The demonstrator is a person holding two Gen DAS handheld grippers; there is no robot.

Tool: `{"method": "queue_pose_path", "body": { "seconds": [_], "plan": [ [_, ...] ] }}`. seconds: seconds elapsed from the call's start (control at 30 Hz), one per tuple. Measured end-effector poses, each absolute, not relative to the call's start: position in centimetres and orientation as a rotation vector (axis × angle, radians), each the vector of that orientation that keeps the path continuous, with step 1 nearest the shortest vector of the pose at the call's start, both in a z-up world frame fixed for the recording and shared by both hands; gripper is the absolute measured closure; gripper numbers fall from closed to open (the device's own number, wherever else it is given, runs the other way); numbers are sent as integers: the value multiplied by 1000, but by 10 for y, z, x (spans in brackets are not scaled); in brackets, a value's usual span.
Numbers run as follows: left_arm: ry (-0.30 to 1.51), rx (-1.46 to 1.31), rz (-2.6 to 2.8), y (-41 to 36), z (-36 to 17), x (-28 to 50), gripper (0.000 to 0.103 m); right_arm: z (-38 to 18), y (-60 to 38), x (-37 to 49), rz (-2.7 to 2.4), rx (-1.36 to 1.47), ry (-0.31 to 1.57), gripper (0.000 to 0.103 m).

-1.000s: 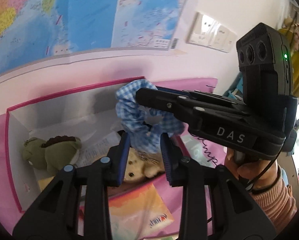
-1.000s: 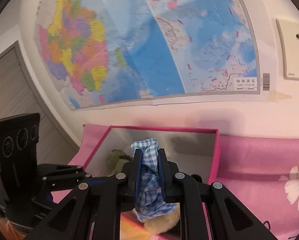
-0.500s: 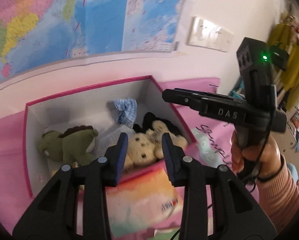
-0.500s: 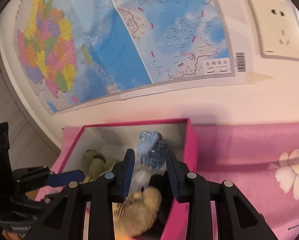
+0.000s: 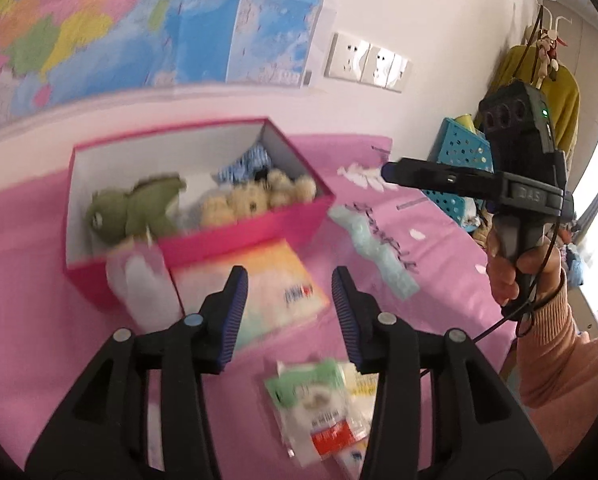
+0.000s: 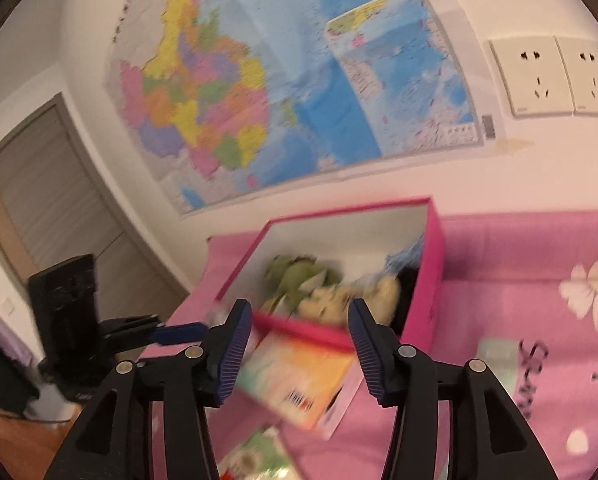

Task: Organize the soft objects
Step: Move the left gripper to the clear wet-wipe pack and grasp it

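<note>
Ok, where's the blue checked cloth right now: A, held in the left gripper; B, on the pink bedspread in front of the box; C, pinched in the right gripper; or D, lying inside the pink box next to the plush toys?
D: the blue checked cloth lies in the pink box, in its far corner behind the cream plush, and both grippers' jaws are opening with nothing between them.

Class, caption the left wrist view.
Open left gripper above pink bedding; pink box holds green plush, beige plush.

Right gripper [image 5: 391, 171] body: we are reading "DAS", faint;
Pink cloth [image 5: 439, 248] script: we are finding it blurred, unreadable
</note>
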State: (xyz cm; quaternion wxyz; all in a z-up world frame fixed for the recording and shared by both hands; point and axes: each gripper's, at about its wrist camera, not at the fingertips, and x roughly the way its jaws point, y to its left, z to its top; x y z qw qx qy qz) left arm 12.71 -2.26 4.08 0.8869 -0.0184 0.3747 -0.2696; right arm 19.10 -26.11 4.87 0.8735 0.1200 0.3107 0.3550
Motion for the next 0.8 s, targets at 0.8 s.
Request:
{"method": "queue_pose_path", "body": {
  "seconds": [0.8],
  "plan": [
    [1105,-139,-583,-15,-65,57,57,-75,-211,134,875,184,1015,50]
  ]
}}
